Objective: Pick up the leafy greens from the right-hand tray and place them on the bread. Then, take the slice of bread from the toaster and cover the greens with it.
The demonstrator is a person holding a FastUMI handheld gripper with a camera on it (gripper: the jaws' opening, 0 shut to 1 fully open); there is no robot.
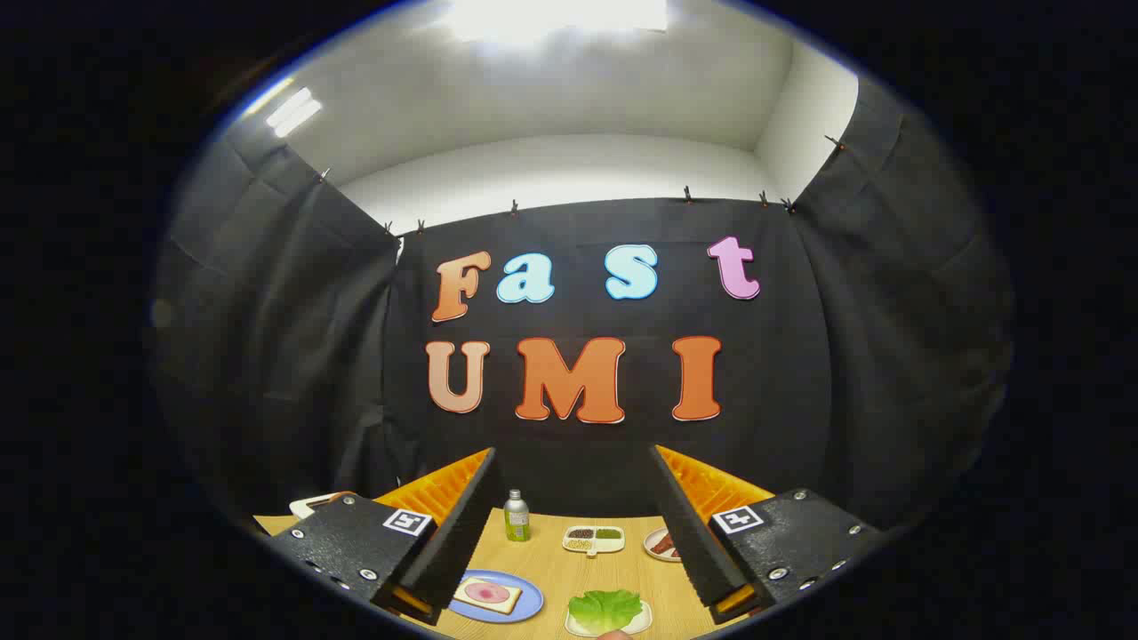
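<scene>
My gripper [573,498] is open, its two fingers spread wide high above a wooden table [551,569], with nothing between them. Below and between the fingers, a leafy green lettuce piece [605,609] lies on a small white tray [642,620]. To its left sits a blue plate [531,600] carrying a slice of bread [486,595] topped with a pink round slice. A pale object [311,504] by the left finger is mostly hidden; I cannot tell whether it is the toaster.
Beyond the fingers, at the table's far edge, stand a small green-labelled bottle [516,516], a white divided dish [593,538] with dark and green fillings, and a plate of reddish food [662,544] partly behind the right finger. Black cloth walls enclose the table.
</scene>
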